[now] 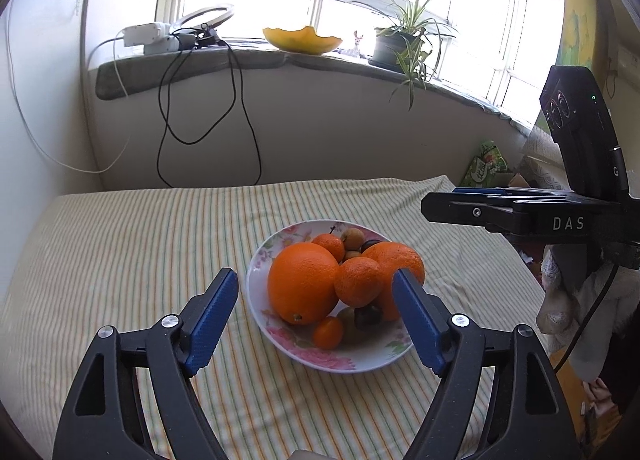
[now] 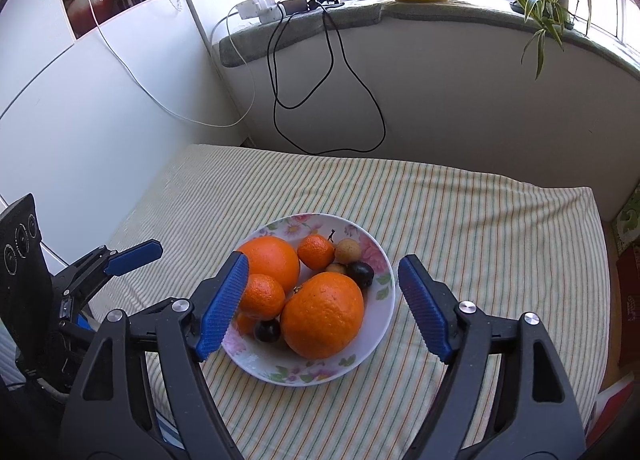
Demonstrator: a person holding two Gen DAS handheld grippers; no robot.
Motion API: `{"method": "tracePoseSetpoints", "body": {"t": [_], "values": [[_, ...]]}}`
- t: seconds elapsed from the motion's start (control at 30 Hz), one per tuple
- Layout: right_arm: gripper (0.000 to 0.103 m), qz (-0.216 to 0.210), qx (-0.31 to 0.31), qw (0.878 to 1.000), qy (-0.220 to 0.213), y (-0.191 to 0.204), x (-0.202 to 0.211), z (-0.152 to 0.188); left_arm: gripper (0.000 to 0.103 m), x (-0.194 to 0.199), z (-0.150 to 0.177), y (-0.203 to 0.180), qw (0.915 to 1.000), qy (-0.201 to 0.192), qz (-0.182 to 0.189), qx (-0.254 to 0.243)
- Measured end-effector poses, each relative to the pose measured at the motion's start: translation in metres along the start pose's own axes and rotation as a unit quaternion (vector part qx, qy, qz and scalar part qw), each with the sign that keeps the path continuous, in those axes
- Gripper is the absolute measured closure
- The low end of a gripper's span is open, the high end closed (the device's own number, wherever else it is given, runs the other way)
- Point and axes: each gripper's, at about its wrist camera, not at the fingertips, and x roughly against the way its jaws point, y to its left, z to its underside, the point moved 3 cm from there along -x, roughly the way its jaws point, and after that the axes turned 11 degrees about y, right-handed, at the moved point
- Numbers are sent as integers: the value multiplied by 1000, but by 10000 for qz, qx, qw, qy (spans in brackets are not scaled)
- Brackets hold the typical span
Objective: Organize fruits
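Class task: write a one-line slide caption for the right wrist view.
Open right tongs hover above a floral bowl of oranges, tangerines and small fruits on a striped cloth.

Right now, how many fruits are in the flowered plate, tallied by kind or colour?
Large oranges: 2
Small mandarins: 3
Small tan-brown fruits: 3, one of them seen only in the left wrist view
Small dark fruits: 2
Total: 10, all in the plate
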Motion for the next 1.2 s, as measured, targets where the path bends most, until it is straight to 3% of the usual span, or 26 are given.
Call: {"method": "tracePoseSetpoints", "body": {"t": [0.43,0.77,1.2], "values": [[6,436,118,9960,-775,15,34,37,22,17,14,2,9993,-139,-333,101],[5,655,-235,9927,-981,5,42,60,22,11,31,2,9979,99,-605,228],[5,678,-317,9917,-1047,7,46,67,22,18,33,4,9974,25,-669,277]]}}
